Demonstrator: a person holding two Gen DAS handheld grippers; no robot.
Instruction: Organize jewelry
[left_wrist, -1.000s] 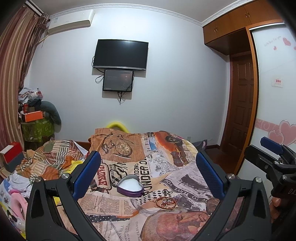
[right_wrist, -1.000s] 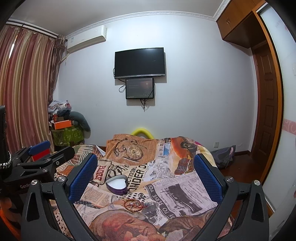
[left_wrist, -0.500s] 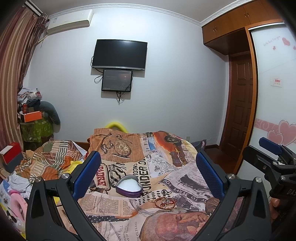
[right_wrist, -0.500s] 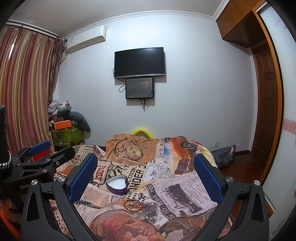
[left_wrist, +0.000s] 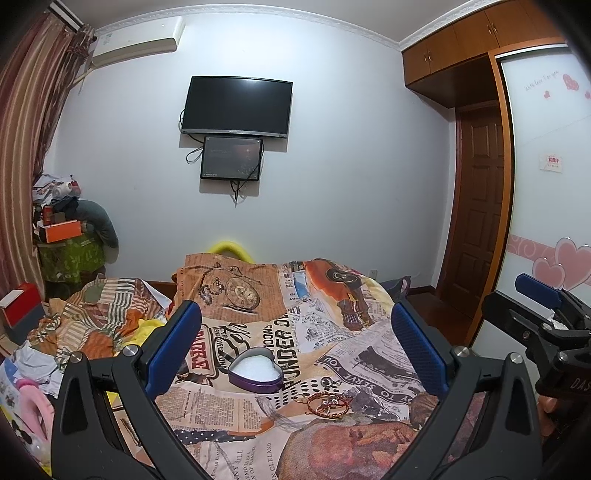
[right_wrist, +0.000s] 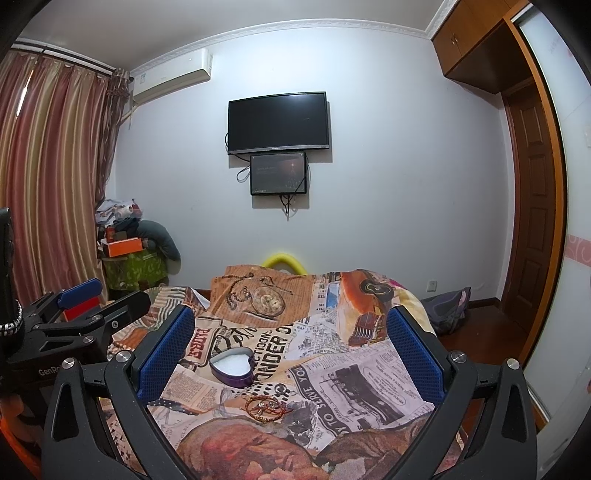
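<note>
On bedspread (left_wrist: 369, 354), heart-shaped tin (left_wrist: 255, 374) sits open; bracelet tangle (left_wrist: 328, 400) just beside it at 4 o'clock. I've got left gripper (left_wrist: 297, 347) and right gripper (right_wrist: 291, 347) both spread wide, empty. Bracelets look light, floppy, snaggy. I'd pinch one strand at outer edge.

A heart-shaped box (left_wrist: 255, 373) lies open on the bed (left_wrist: 369, 354), around the middle of the newspaper-print quilt. Its walls are purple and its inside is white; it sits flat, with the heart's point facing the near edge of the bed. Near it, toward that edge and a little to the right, rests a small heap of jewelry (left_wrist: 328, 401): reddish-gold bangles lying flat with small charms tangled among them. Box and jewelry are apart.
</note>
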